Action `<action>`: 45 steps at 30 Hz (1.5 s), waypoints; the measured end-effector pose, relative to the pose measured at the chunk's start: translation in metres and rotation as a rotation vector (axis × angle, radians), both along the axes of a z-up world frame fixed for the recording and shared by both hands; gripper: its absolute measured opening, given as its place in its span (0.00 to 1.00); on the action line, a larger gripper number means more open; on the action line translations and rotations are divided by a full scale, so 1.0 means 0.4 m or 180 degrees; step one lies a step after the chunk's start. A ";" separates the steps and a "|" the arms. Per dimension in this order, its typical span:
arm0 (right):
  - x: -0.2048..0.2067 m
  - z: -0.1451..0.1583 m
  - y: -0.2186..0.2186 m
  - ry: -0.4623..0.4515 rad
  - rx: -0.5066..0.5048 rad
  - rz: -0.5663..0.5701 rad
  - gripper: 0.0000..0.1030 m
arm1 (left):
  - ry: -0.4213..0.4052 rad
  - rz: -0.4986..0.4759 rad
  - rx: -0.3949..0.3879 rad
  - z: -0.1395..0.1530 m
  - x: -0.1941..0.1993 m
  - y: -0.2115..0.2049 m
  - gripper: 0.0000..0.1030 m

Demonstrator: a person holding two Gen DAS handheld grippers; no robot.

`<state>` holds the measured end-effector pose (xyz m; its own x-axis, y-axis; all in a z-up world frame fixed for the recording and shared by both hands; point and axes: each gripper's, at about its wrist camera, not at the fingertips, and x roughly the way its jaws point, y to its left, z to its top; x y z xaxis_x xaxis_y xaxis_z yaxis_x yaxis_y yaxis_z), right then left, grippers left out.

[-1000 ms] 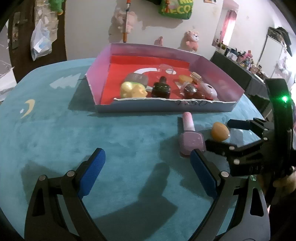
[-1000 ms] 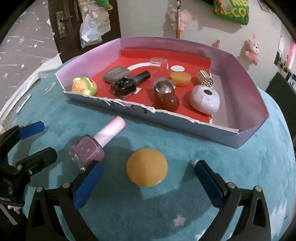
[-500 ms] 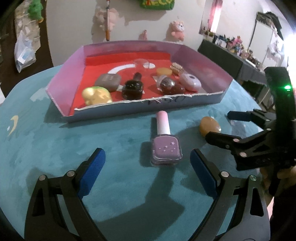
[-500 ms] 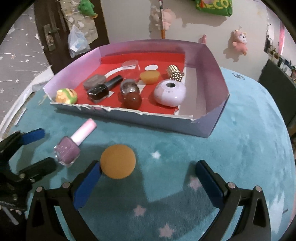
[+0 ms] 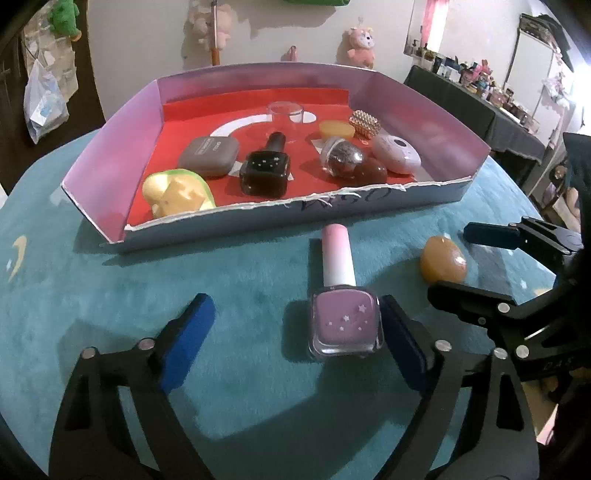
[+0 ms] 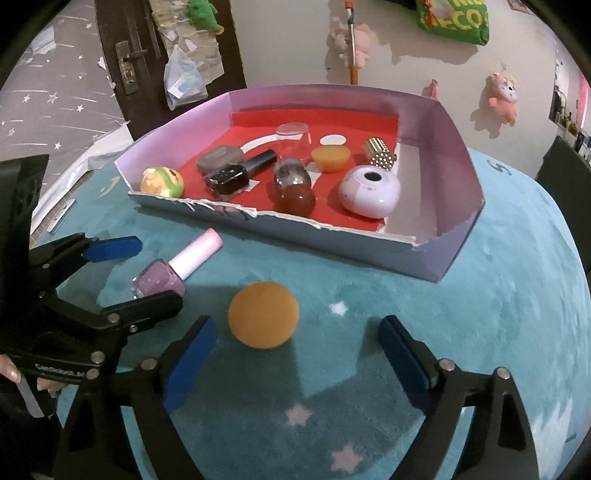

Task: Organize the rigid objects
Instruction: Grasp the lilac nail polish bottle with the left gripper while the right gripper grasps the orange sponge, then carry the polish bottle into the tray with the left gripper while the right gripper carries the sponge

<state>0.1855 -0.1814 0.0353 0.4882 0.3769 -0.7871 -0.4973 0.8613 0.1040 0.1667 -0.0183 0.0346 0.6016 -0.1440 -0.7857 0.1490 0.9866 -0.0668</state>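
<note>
The right gripper (image 5: 480,266) runs off the left-wrist view's right edge, the items on the distant shelf (image 5: 476,85) are too small to identify, and the green bag (image 6: 456,16) is cropped by the right-wrist view's top edge.

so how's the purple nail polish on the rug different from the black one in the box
The purple nail polish bottle lies on the teal rug, outside the box; the black nail polish bottle lies inside it. The purple one has a pale pink cap, the black one a dark cap. Both are square bottles with small star prints, lying flat.
</note>
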 end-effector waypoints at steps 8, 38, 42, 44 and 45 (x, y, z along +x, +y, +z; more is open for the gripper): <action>-0.006 0.002 0.024 -0.0077 -0.0013 0.0043 0.64 | -0.0070 -0.0179 0.0021 0.002 0.004 -0.027 0.55; -0.058 0.048 0.021 -0.0316 0.0128 0.0039 0.39 | -0.0308 -0.0333 -0.0211 0.073 -0.036 -0.013 0.34; -0.059 0.048 0.021 -0.0323 0.0123 0.0031 0.39 | -0.0311 -0.0330 -0.0220 0.075 -0.037 -0.014 0.34; -0.060 0.049 0.019 -0.0321 0.0134 0.0028 0.39 | -0.0319 -0.0329 -0.0215 0.074 -0.039 -0.014 0.34; -0.060 0.050 0.018 -0.0320 0.0135 0.0030 0.39 | -0.0318 -0.0327 -0.0216 0.074 -0.039 -0.014 0.34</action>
<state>0.1615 -0.1741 0.0552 0.5602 0.4139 -0.7175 -0.5151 0.8525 0.0896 0.1512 -0.0239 0.0642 0.6555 -0.2596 -0.7092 0.2582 0.9595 -0.1125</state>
